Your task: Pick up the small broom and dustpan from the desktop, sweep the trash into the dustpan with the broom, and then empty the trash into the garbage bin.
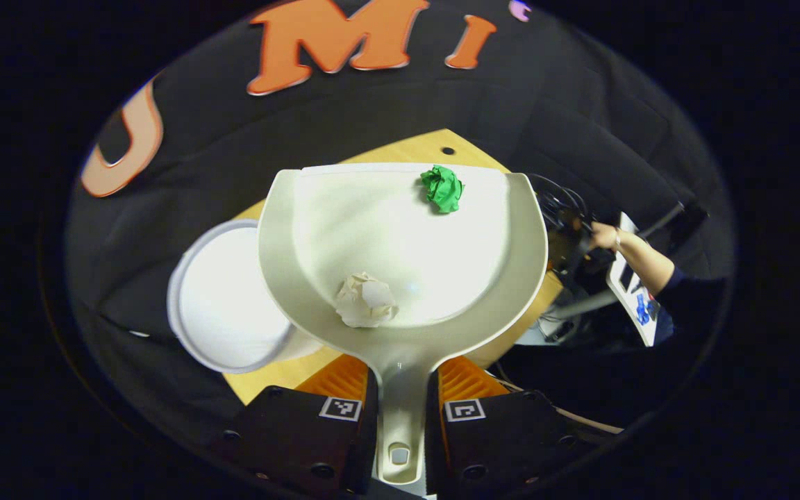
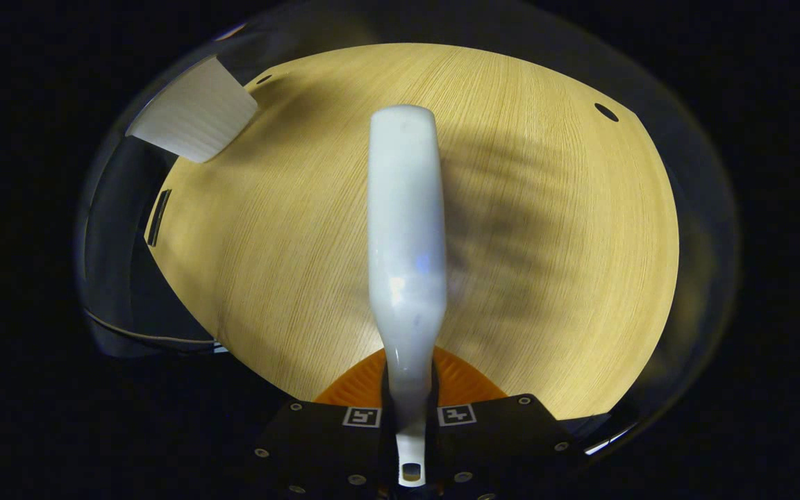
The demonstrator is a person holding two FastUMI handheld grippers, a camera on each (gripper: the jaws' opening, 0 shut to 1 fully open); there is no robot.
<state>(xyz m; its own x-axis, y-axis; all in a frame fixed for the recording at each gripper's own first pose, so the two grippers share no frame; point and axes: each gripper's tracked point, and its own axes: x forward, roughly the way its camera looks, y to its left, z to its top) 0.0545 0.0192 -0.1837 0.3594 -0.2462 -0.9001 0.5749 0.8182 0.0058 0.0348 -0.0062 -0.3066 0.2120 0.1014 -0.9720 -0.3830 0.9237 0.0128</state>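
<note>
Both grip: left hand-held gripper (image 1: 400, 389) clamps the dustpan (image 1: 400, 243) handle; right hand-held gripper (image 2: 410, 396) pinches the broom (image 2: 407, 229) handle.

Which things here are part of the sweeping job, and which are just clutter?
Job:
- dustpan, handle held in left gripper
- green paper wad and white paper wad, both in the dustpan
- garbage bin, beside the pan
- broom, held in right gripper

Lying about:
- cables
- desk, only the work surface
</note>
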